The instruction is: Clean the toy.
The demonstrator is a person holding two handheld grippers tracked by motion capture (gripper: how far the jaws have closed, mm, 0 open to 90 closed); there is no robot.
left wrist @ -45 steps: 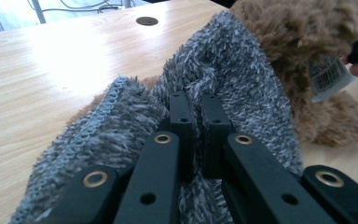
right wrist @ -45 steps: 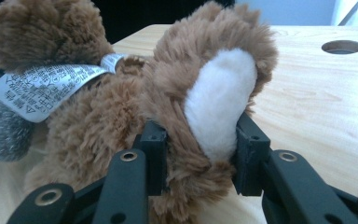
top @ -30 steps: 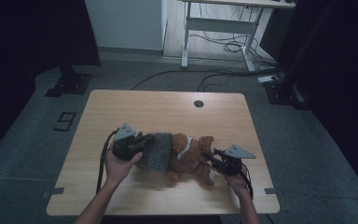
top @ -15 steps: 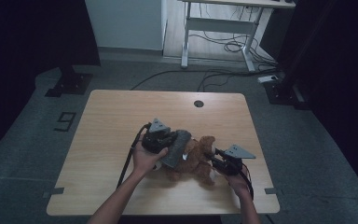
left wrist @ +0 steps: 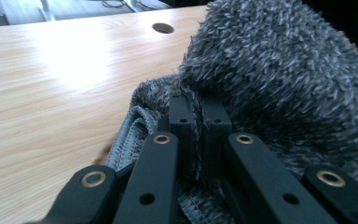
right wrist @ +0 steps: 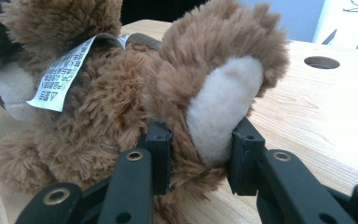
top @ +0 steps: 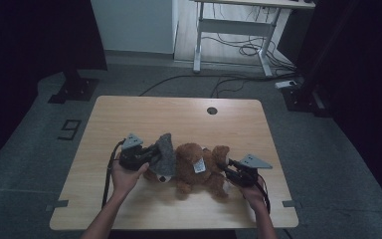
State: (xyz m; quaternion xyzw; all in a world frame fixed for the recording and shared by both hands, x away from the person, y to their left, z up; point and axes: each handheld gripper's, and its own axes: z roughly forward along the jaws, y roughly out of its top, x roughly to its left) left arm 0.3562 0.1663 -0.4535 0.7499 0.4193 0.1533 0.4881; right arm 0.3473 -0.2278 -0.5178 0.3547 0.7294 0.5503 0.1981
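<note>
In the high view we see a brown teddy bear [top: 196, 167] lying on its side in the lower middle of the frame, on the light wooden counter [top: 179, 119]. A grey fuzzy garment [top: 165, 152] covers the bear's head end, towards the left. Our left hand-held gripper [top: 151, 155] pinches this grey cloth; in the left gripper view its jaws sit almost together, with a thin fold of the grey garment [left wrist: 279, 74] caught between them. Our right hand-held gripper [top: 227, 168] clamps the bear's foot; in the right gripper view the jaws squeeze the foot with the cream sole [right wrist: 221, 107]. A white care label [right wrist: 63, 74] hangs from the bear at upper left.
</note>
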